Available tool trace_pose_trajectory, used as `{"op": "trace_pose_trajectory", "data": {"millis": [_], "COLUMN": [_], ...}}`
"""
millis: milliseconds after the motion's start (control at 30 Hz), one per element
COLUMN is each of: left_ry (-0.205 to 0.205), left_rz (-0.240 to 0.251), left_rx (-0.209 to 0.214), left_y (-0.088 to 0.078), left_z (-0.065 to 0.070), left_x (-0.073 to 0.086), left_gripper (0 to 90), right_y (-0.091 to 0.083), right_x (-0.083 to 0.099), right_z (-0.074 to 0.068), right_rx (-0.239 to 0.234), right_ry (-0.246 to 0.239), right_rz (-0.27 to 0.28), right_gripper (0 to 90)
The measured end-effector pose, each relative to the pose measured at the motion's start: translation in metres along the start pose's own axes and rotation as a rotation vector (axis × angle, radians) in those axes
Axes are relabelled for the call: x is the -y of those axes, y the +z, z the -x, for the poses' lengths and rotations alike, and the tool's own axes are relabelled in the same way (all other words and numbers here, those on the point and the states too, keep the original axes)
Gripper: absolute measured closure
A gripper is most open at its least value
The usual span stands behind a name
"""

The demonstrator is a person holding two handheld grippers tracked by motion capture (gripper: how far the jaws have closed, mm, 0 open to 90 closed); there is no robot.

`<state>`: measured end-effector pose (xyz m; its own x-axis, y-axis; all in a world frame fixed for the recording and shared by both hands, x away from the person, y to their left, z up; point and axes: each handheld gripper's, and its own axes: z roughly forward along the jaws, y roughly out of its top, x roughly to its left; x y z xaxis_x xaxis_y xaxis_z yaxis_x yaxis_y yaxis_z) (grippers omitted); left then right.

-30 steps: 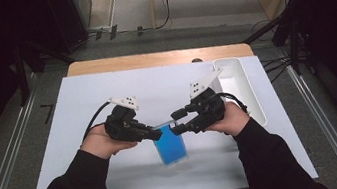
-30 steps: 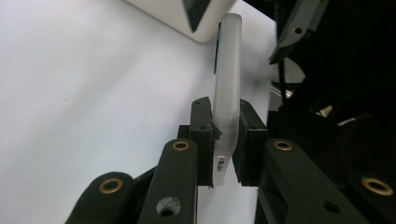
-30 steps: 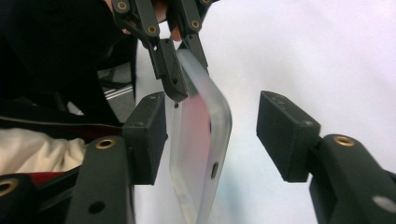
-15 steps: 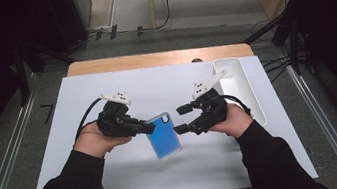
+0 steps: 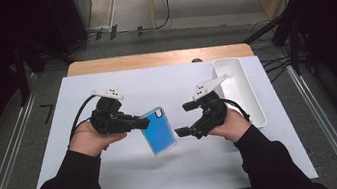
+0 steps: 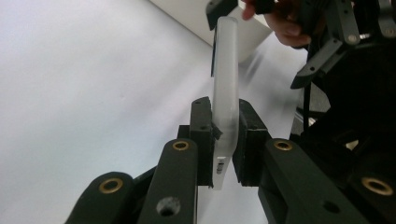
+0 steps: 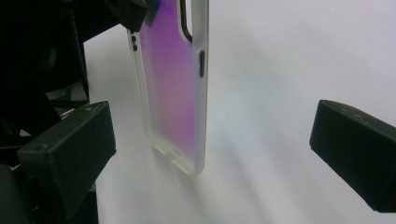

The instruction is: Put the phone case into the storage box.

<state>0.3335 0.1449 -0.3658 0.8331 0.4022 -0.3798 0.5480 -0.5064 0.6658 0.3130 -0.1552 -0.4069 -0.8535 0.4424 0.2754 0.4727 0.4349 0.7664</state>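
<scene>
A blue phone case [image 5: 158, 131] with a frosted rim is held tilted above the white mat [image 5: 118, 178]. My left gripper [image 5: 143, 123] is shut on its upper left edge. In the left gripper view the case [image 6: 225, 93] shows edge-on, pinched between both pads [image 6: 201, 135]. My right gripper [image 5: 185, 119] stands just right of the case, and its jaws have just been opening. In the right gripper view the case [image 7: 173, 88] looks purple and stands ahead of the wide-apart jaws of the right gripper [image 7: 212, 149], touching neither one.
A long white tray [image 5: 239, 89] lies at the mat's right side, behind my right hand. The wooden table edge [image 5: 151, 59] runs along the back. The other hand's gripper [image 6: 327, 42] shows at the upper right of the left gripper view.
The right gripper's jaws have spread wide and let go of the case. The left gripper has kept its hold, and the case has shifted slightly up and left.
</scene>
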Motion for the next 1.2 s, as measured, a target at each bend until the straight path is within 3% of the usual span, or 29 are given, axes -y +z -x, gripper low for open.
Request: {"op": "trace_pose_trajectory", "data": {"millis": [200,467,633,733,867,1067,1200], "left_ry": [-0.054,-0.11,-0.108,-0.114,-0.138,-0.218,-0.246], "left_rz": [0.026,0.076,0.126,0.146,0.148,0.125,0.128], "left_rx": [-0.039,-0.101,-0.166,-0.182,-0.211,-0.24,-0.264], "left_y": [-0.007,-0.013,-0.018,-0.021,-0.023,-0.024,-0.024], "left_z": [-0.005,-0.01,-0.009,-0.01,-0.012,-0.02,-0.022], "left_x": [0.0,0.0,0.0,0.0,0.0,0.002,0.003], "left_gripper": [79.8,79.8,79.7,79.8,79.7,79.7,79.7], "right_y": [0.003,0.011,0.014,0.015,0.019,0.026,0.029], "right_x": [0.001,0.001,0.001,0.002,0.003,0.002,0.001], "right_z": [-0.004,-0.008,-0.009,-0.009,-0.01,-0.015,-0.018], "right_rx": [0.049,0.089,0.116,0.131,0.14,0.159,0.174], "right_ry": [-0.011,0.031,0.043,0.037,0.042,0.034,0.047], "right_rz": [-0.001,0.012,0.02,0.018,0.021,0.024,0.031], "right_gripper": [0.0,0.0,0.0,0.0,0.0,0.0,0.0]}}
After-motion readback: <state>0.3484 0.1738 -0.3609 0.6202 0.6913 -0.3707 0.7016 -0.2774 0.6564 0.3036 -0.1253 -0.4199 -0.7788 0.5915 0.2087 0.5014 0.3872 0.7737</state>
